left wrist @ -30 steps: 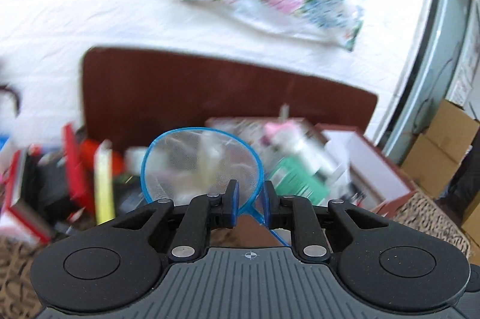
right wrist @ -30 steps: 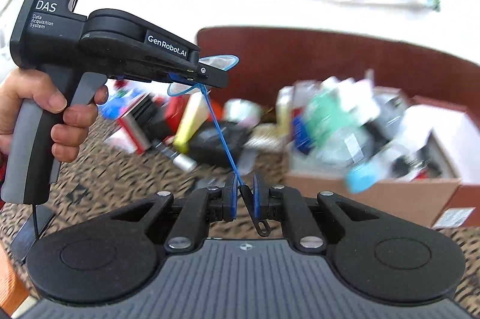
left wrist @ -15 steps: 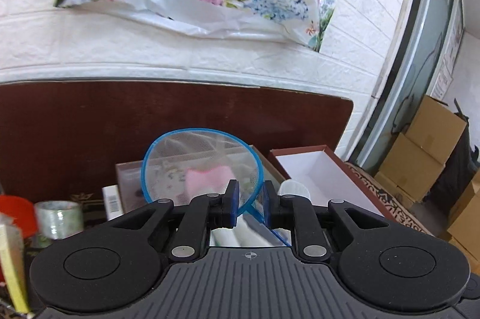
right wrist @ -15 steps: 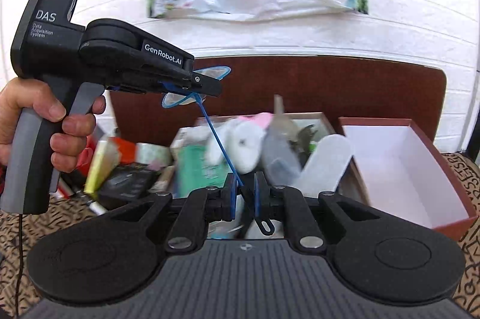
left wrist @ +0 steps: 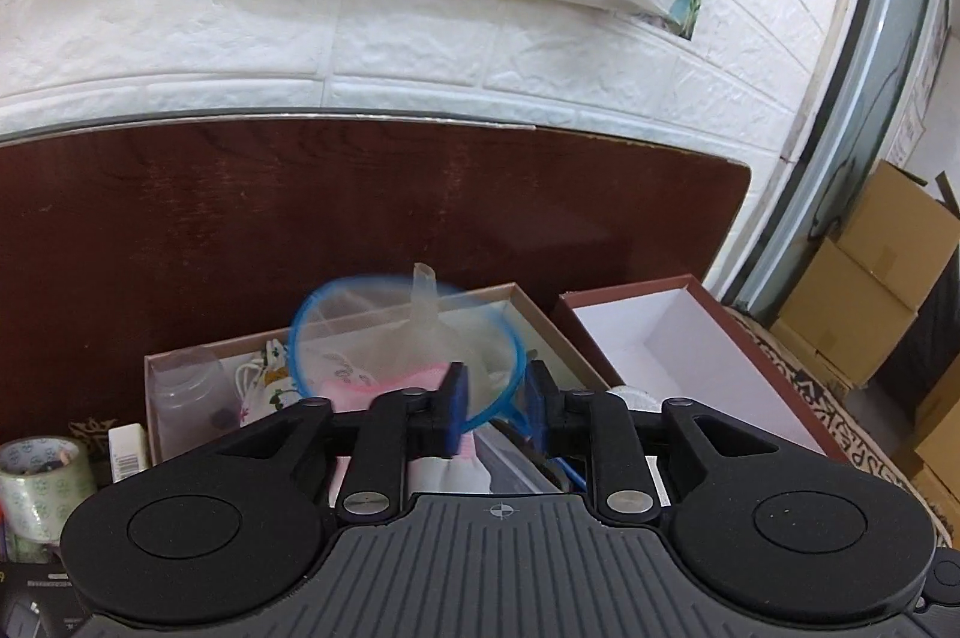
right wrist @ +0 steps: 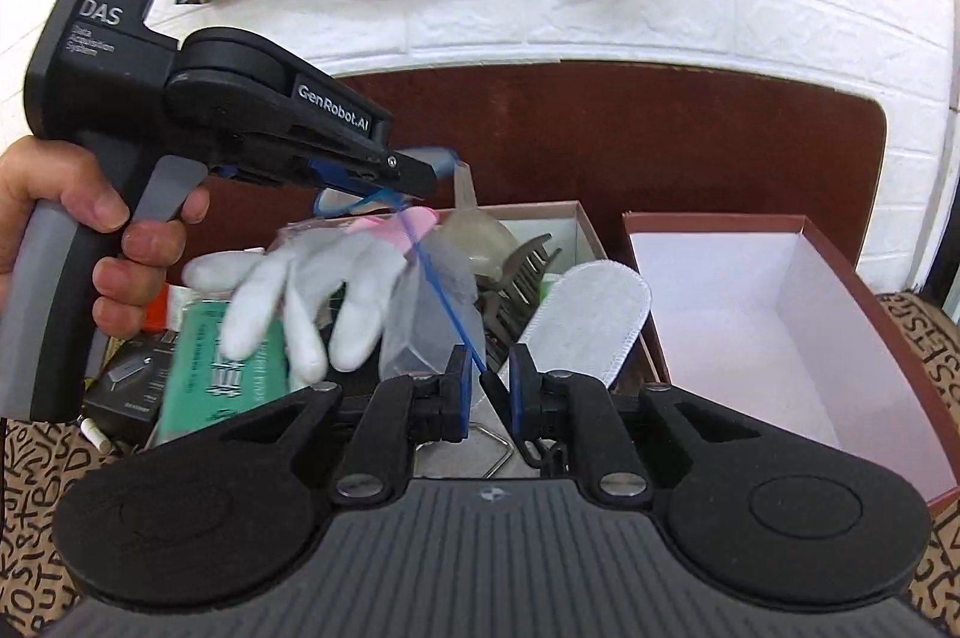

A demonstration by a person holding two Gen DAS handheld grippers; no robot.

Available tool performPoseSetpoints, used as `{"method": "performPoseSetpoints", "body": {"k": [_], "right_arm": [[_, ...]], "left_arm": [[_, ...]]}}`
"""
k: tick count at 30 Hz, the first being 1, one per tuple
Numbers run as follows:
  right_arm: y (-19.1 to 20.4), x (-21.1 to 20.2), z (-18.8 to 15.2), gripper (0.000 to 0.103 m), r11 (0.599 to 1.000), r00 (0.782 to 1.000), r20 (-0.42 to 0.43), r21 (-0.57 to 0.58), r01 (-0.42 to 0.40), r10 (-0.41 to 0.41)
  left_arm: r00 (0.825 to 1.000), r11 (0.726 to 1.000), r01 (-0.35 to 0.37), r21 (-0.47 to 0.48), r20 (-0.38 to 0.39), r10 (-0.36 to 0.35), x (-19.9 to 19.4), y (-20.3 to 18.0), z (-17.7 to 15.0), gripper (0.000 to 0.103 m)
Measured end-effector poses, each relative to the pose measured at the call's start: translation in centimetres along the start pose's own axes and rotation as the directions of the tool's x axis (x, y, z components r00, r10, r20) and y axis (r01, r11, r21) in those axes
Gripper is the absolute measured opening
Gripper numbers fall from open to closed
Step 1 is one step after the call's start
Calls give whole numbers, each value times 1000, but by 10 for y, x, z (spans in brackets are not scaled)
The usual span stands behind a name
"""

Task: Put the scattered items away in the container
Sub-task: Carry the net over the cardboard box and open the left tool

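Both jaws parted; blue-rimmed net (left wrist: 399,338) blurred.

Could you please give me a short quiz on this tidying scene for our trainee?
1. True or false: the blue net's handle runs down between the fingers of the right hand-held gripper.
2. Which lies in the crowded box: A white glove, B banana, C mug?
3. In the left wrist view, which round thing stands left of that box?
Key: 1 true; 2 A; 3 the tape roll.
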State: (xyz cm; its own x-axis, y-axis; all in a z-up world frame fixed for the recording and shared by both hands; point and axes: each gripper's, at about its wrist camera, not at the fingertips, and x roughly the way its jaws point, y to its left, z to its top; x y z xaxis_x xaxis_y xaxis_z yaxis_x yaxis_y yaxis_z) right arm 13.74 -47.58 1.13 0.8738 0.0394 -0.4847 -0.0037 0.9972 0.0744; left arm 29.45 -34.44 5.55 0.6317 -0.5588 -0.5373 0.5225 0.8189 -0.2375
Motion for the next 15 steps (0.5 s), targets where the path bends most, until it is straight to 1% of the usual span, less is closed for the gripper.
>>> {"method": "performPoseSetpoints", "body": {"k": [1, 2, 3, 4, 5, 6, 7, 9, 10, 11, 12, 15], "right_arm": [[-1, 1, -1, 15, 1000, 1000, 0, 3, 3, -3], [-1, 1, -2, 21, 1000, 1000, 1, 0, 5, -5], [-1, 0, -3, 27, 1000, 1000, 3, -4, 11, -11], [0, -1, -4, 30, 1000, 1000, 8, -10, 24, -24], [1, -2, -5, 38, 999, 999, 11, -14, 35, -35], [1, -4, -5, 48, 999, 999, 14, -13, 36, -36], [2, -7, -7, 53, 999, 999, 19, -9, 35, -34], [6, -13, -8, 71, 999, 999, 32, -12, 34, -34], [9, -17, -9, 75, 999, 999, 40, -19, 37, -36], [13, -21, -9, 85, 999, 998, 49, -25, 42, -41], [17, -25, -9, 92, 998, 997, 59, -30, 48, -46], [29, -38, -7, 98, 998, 996, 86, -53, 38, -34]], "left_arm": [[1000, 1000, -3, 1, 8, 3, -2, 0, 0, 58], [1000, 1000, 0, 5, 17, 0, -4, 1, -1, 71], [1000, 1000, 1, 12, 30, -1, -8, 1, -2, 75], [999, 1000, -1, 22, 39, 0, -11, 1, -3, 77], [999, 999, -7, 31, 45, 6, -14, 0, -3, 81], [999, 999, -17, 38, 48, 15, -17, 0, -4, 85], [998, 999, -26, 42, 49, 24, -21, 0, -5, 89], [999, 999, -24, 47, 49, 22, -29, 0, -8, 100], [999, 999, -15, 50, 48, 13, -34, -1, -10, 102], [999, 998, -5, 57, 47, 2, -41, -2, -13, 103], [999, 998, 7, 68, 45, -10, -47, -4, -16, 103], [998, 993, 23, 113, 52, -29, -70, -9, -28, 103]]}}
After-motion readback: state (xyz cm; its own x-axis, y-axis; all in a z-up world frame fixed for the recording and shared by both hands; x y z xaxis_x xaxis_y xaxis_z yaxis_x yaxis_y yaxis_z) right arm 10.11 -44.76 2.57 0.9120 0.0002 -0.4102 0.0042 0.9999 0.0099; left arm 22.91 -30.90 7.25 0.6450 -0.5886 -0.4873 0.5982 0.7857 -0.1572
